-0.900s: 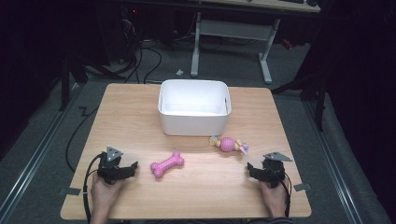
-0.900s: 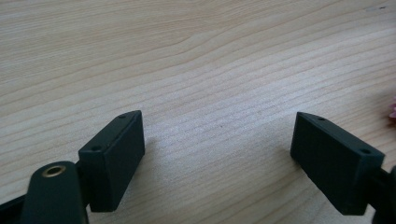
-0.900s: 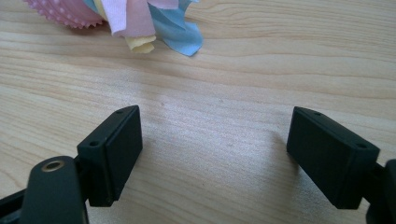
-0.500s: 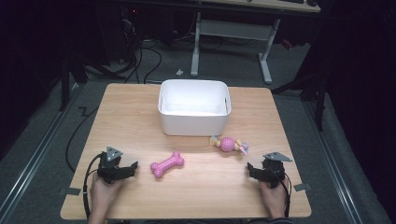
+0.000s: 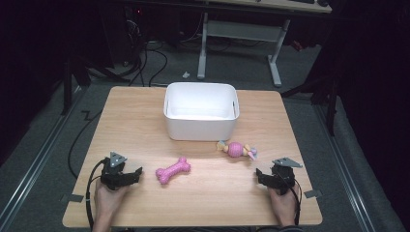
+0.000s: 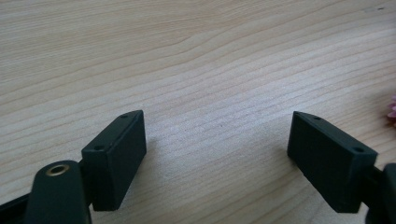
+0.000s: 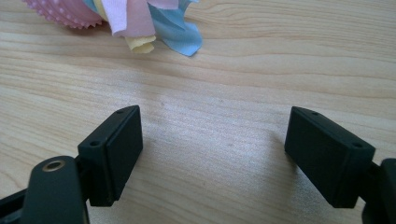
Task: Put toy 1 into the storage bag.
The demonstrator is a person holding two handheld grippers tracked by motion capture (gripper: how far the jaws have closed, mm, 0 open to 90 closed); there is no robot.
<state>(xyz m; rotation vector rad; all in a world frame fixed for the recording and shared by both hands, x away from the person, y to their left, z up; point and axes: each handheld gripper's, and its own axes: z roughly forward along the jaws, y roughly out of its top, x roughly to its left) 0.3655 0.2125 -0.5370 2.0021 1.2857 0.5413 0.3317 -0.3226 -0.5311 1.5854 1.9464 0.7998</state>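
The wooden table carries everything here, and biggest on it is the white bin, sitting toward the far edge at the middle. Nothing lies between the grippers and the toys; bare wood all the way. Nearer the front edge, the pink bone toy lies left of centre, slightly angled, well apart from the bin. The pink ball toy with cloth tails sits right of centre, just in front of the bin's right corner. The left gripper rests low by the front left corner, jaws spread wide, holding nothing, the bone just beside it. The right gripper mirrors it near the front right corner, jaws spread and empty too. The right gripper view brings up the ball toy's nubbed surface and its pink, yellow and blue cloth strips, detail the high view blurs. The left gripper view catches a sliver of pink at its right edge.
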